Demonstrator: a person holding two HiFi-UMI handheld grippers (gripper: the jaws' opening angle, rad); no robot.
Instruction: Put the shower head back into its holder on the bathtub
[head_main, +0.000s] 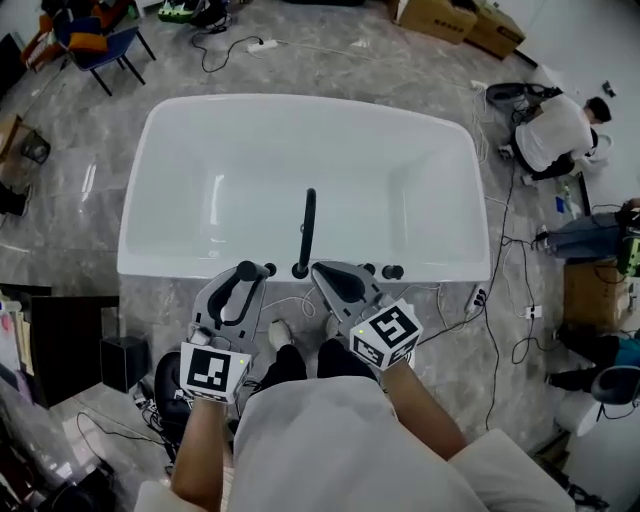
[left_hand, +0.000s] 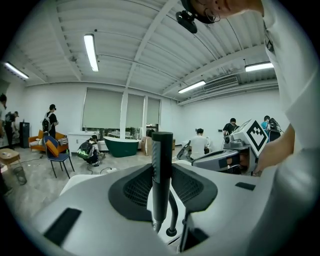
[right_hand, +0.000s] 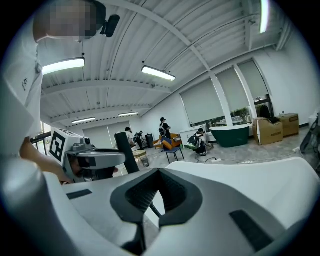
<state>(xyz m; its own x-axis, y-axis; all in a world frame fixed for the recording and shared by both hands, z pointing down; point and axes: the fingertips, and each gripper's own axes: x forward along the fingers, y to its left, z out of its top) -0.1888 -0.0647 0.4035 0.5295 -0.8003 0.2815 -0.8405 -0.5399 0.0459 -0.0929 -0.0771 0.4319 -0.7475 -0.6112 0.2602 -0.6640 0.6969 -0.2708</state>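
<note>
In the head view I look down on the white oval bathtub (head_main: 160, 200), and I take the slim black spout (head_main: 308, 225) reaching in from its near rim as my landmark. The left gripper (head_main: 243, 282) sits just left of the spout's base, carrying the black stick-shaped shower head (head_main: 247, 271). The right gripper (head_main: 336, 280) sits just right of that base. Small black fittings (head_main: 392, 271) flank the spout along the rim. I judge that the holder is one of them, but I cannot tell which. Since the left gripper has the load, seating it should fall to that side.

In the left gripper view the shower head (left_hand: 161, 170) stands upright with its long axis vertical. It is clamped between the dark ribbed pads (left_hand: 132, 192), and the jaws stand partly apart around it. Its black hose (left_hand: 173, 212) curves away beneath. I would bring the shower head's lower end onto the holder and keep it upright.

In the right gripper view that gripper's (right_hand: 156, 197) jaws look drawn together with nothing between them. To its left the shower head (right_hand: 125, 150) leans slightly in the left gripper (right_hand: 95, 160).
</note>
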